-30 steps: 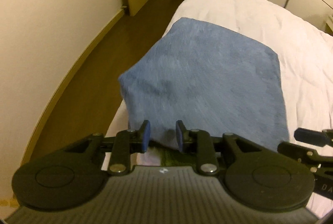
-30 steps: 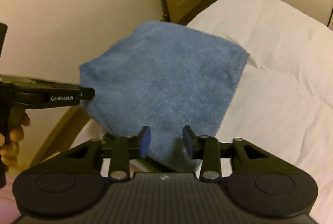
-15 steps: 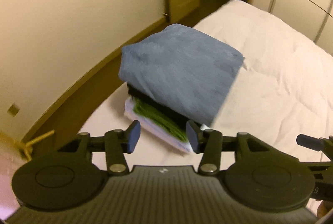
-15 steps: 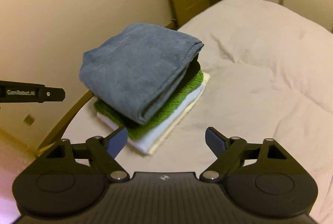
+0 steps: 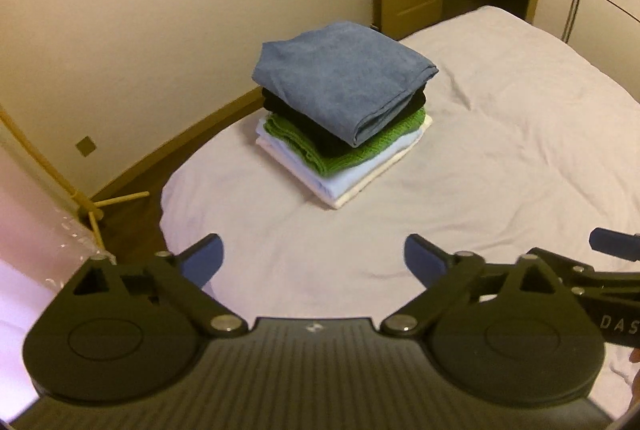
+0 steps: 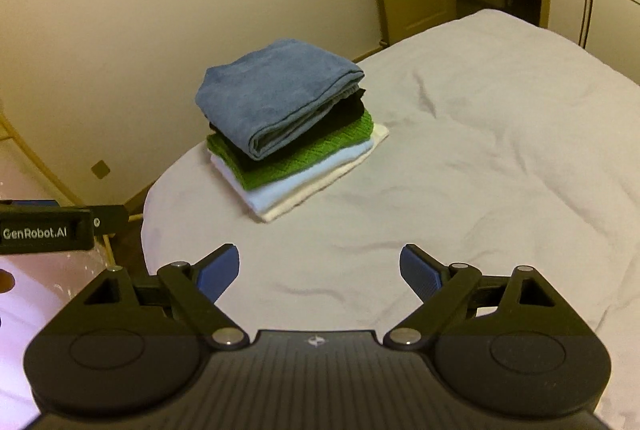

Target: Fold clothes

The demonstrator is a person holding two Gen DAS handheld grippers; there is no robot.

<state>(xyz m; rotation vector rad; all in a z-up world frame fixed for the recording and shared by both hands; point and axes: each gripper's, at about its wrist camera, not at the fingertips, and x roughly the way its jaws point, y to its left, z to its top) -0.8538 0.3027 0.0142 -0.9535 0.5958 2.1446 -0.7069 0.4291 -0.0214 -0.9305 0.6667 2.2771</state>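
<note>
With both grippers (image 5: pixel 314 254) (image 6: pixel 320 266) being held wide apart, the stack (image 5: pixel 344 118) at 12 o'clock is being risked: a nudge could topple it.

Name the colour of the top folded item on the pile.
Blue top folded item; the right wrist view shows it best.

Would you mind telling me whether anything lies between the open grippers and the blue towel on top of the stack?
Nothing visible does. Only bare white bedsheet lies between the left gripper and the blue towel, and likewise before the right gripper.
</note>
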